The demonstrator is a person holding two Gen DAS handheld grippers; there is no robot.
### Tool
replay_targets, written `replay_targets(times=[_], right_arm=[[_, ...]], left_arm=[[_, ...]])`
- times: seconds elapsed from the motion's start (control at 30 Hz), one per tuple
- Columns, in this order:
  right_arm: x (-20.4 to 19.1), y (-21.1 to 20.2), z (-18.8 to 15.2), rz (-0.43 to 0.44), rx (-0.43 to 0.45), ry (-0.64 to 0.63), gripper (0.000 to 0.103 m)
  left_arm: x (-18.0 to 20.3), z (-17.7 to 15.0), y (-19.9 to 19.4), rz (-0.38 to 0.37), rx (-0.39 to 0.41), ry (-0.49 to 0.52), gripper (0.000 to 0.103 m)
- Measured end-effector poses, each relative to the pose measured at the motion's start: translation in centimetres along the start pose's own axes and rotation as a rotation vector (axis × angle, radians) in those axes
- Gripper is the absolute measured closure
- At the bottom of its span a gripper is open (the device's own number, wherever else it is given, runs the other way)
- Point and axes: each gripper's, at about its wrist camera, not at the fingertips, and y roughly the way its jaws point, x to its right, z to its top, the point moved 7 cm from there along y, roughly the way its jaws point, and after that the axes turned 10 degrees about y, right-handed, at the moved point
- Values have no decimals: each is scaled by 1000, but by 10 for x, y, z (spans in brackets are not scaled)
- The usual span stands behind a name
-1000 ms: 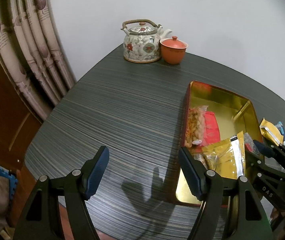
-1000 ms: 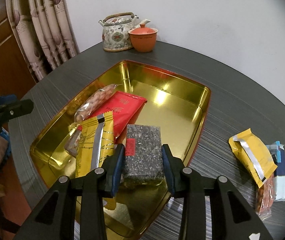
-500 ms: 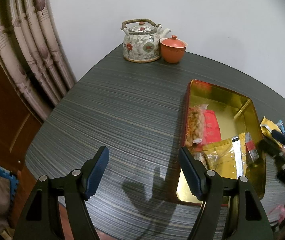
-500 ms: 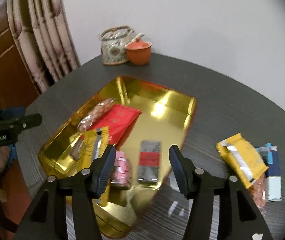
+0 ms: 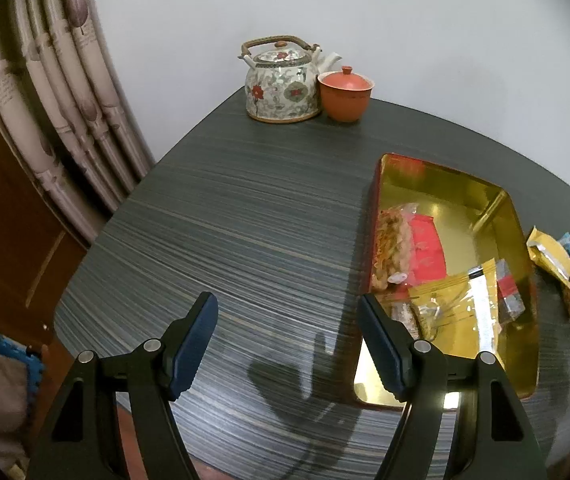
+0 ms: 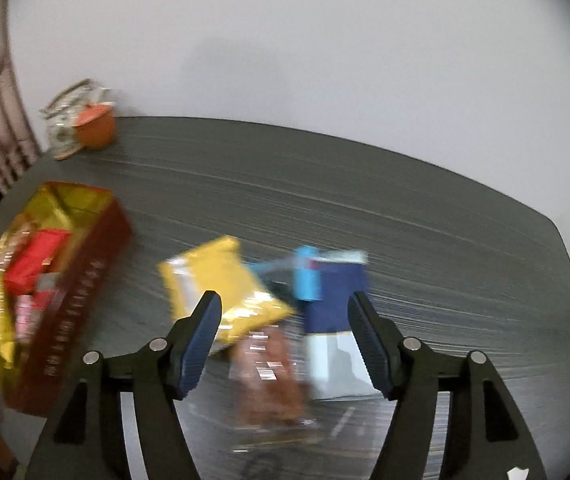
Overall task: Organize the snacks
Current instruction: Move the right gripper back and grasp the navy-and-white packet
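Snacks: several packets in gold tin (image 5: pixel 513 216); yellow packet (image 6: pixel 221 288) and blue packet (image 6: pixel 335 292) loose on table (image 5: pixel 245 220); right gripper (image 6: pixel 285 340) just opened, empty above them; left gripper (image 5: pixel 287 344) fingers apart, empty.

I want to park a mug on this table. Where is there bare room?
The table is bare between the teapot, the gold tin and the left gripper. It is crowded right of the tin, around the yellow packet.
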Motion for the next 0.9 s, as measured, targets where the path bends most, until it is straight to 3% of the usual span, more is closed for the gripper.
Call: replay_targets(times=[0.17,0.43,0.5,0.53,0.6,0.9], right_arm=[[28,26,-1,-45,-39,12,35],[40,55,-12,-32,-87,20,34],[42,56,-14,-16,-86,32,39],[40,54,-16,1,-82,43,50],[37,52,-17,15,-79,41,55],[35,32,-44,51,-68,5,56]], left_arm=[[-1,-2,2,19,5,10,31],[1,0,3,26,21,20,30],[3,1,2,28,24,25,30],[3,1,2,33,25,27,30],[6,1,3,35,22,26,30],[45,0,-12,-1,29,71,30]])
